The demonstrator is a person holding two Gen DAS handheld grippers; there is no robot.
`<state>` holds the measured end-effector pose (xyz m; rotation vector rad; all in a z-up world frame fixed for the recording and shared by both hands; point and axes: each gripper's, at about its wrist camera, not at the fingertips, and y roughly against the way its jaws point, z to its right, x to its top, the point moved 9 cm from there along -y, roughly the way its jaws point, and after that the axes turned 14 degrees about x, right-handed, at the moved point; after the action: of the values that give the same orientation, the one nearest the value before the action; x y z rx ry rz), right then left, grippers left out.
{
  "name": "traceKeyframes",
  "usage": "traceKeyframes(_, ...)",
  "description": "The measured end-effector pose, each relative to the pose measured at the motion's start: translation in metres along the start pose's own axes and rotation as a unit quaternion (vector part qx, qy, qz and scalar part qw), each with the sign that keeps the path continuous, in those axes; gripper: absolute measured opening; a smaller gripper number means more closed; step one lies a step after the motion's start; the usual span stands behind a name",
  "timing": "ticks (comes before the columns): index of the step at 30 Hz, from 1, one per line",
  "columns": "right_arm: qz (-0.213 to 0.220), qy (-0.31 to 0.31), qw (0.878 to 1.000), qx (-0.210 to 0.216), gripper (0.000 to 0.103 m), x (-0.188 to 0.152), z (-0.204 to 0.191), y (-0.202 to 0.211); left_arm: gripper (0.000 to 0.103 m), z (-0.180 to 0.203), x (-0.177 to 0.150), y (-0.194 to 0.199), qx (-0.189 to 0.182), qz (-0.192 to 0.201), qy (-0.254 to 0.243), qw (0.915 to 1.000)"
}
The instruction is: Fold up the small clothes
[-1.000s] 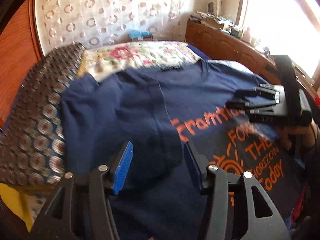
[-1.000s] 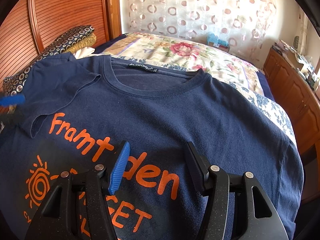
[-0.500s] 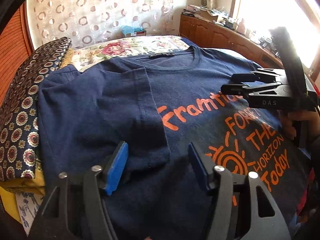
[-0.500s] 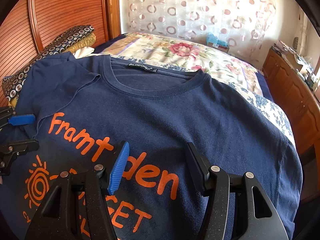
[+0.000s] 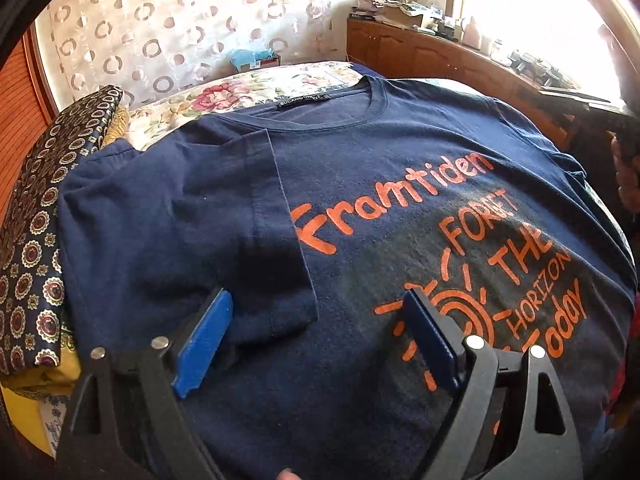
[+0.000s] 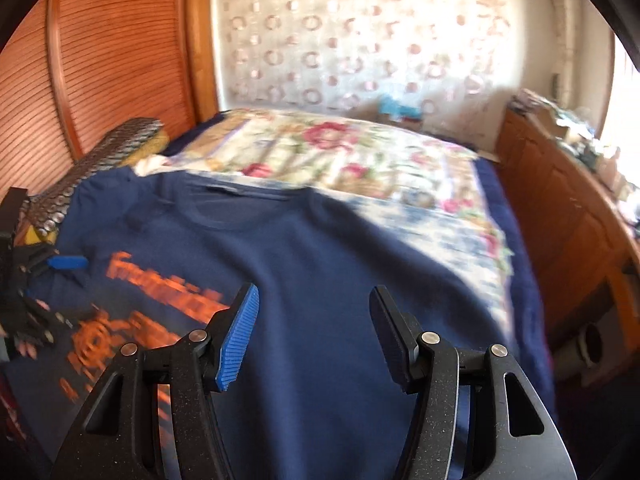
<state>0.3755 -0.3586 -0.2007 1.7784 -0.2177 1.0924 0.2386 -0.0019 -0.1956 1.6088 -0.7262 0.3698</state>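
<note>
Two tools, left tool just widened, right tool apart, both empty, over one navy T-shirt.

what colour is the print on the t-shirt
Orange print on a navy t-shirt; clearest in the left wrist view.

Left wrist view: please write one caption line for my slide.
Open left gripper above navy T-shirt, one sleeve folded inward.
</note>
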Motion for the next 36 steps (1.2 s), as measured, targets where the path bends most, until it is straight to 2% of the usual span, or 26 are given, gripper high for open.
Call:
traceKeyframes(7,-0.037,-0.082,0.994,-0.063,0.059,-0.061,0.108,0.031,0.088,-0.001,0.000,0.000,0.007,-0.002,0.007,1.0000)
traceKeyframes(11,-0.053,-0.125,0.990,-0.041,0.059,-0.093,0.130,0.032,0.088,-0.006,0.001,0.003,0.026,0.003,0.030,0.9992)
traceKeyframes(13,-0.053,-0.140,0.988,-0.030,0.059,-0.103,0.127,0.032,0.088,-0.006,0.004,0.016,0.026,0.026,0.043,0.9984)
traceKeyframes(16,-0.046,-0.158,0.986,-0.007,0.052,-0.112,0.123,0.032,0.088,-0.004,0.009,0.043,0.027,0.069,0.053,0.9958)
traceKeyframes(18,-0.039,-0.167,0.985,0.010,0.041,-0.112,0.116,0.034,0.088,-0.001,0.013,0.062,0.026,0.093,0.058,0.9936)
traceKeyframes(20,-0.036,-0.168,0.985,0.025,0.025,-0.110,0.111,0.035,0.088,0.003,0.016,0.079,0.022,0.113,0.067,0.9911)
traceKeyframes(22,-0.039,-0.155,0.987,0.014,0.023,-0.107,0.106,0.034,0.088,0.008,0.019,0.095,0.017,0.133,0.086,0.9872)
traceKeyframes(24,-0.045,-0.138,0.989,-0.008,0.013,-0.105,0.107,0.033,0.088,0.015,0.021,0.103,0.010,0.139,0.096,0.9856)
traceKeyframes(25,-0.047,-0.129,0.990,-0.021,0.003,-0.104,0.107,0.033,0.088,0.020,0.022,0.107,0.006,0.140,0.097,0.9853)
traceKeyframes(30,-0.030,-0.100,0.994,-0.030,0.001,-0.090,0.097,0.043,0.088,0.044,0.026,0.117,-0.009,0.147,0.081,0.9859)
traceKeyframes(32,-0.018,-0.086,0.996,-0.035,0.001,-0.080,0.090,0.048,0.088,0.053,0.025,0.121,-0.030,0.149,0.075,0.9855)
traceKeyframes(36,0.002,-0.057,0.998,-0.011,0.001,-0.052,0.063,0.051,0.088,0.061,0.024,0.129,-0.038,0.153,0.069,0.9851)
